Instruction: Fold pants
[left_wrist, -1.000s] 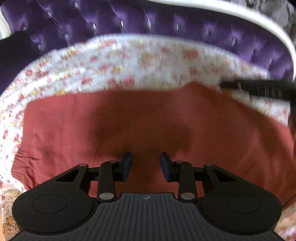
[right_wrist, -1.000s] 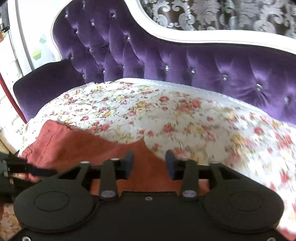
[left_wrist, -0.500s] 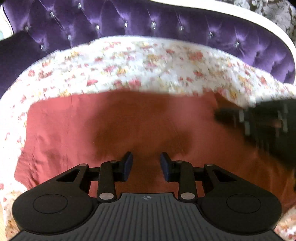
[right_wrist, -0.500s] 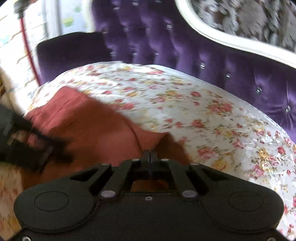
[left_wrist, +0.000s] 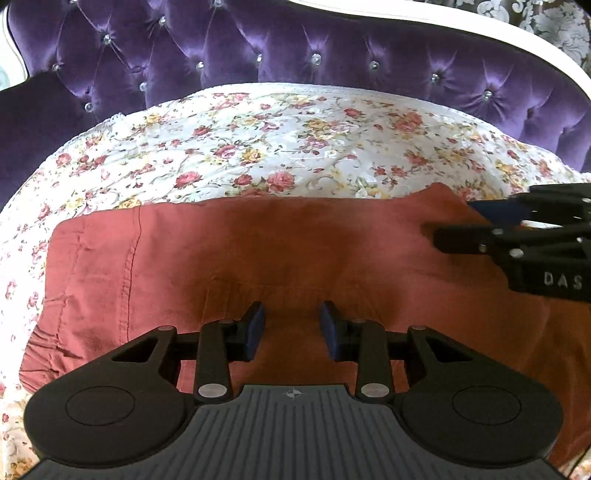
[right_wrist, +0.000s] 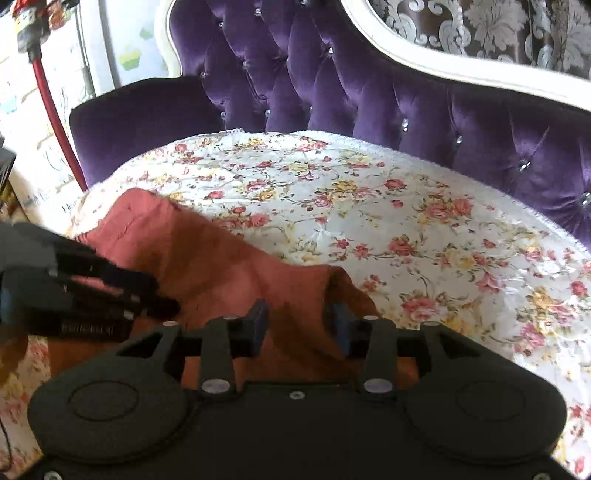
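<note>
The pants (left_wrist: 280, 258), a rust-red pair, are lying spread across a white floral bedspread (left_wrist: 280, 147) that is covering the seat of a purple tufted sofa (left_wrist: 332, 55) with a white frame. In the left wrist view the cloth is stretching from a stitched band at the left side to a raised corner at the right, and a seam is running across it just in front of the left gripper (left_wrist: 291, 328). That gripper is hanging over the near part of the pants with its blue-padded jaws standing narrowly apart and nothing pinched between them; whether the tips are touching the cloth cannot be told. The right gripper (left_wrist: 476, 221) is reaching in from the right edge of that view, its fingers lying at the raised far corner of the pants. In the right wrist view the right gripper (right_wrist: 299, 325) is pointing down at a ridge of cloth that is bunching up between its pads; its jaws have just been opening and are standing partly apart, with the fold lying between them but the pads not pressing on it. The left gripper (right_wrist: 110, 291) is showing at the left edge of that view, somewhat blurred, sitting over the pants. Beyond the sofa, patterned silver and brown wallpaper (right_wrist: 498, 26) is showing at the top, and a red hose (right_wrist: 51, 110) is running down beside the sofa arm at the left.
</note>
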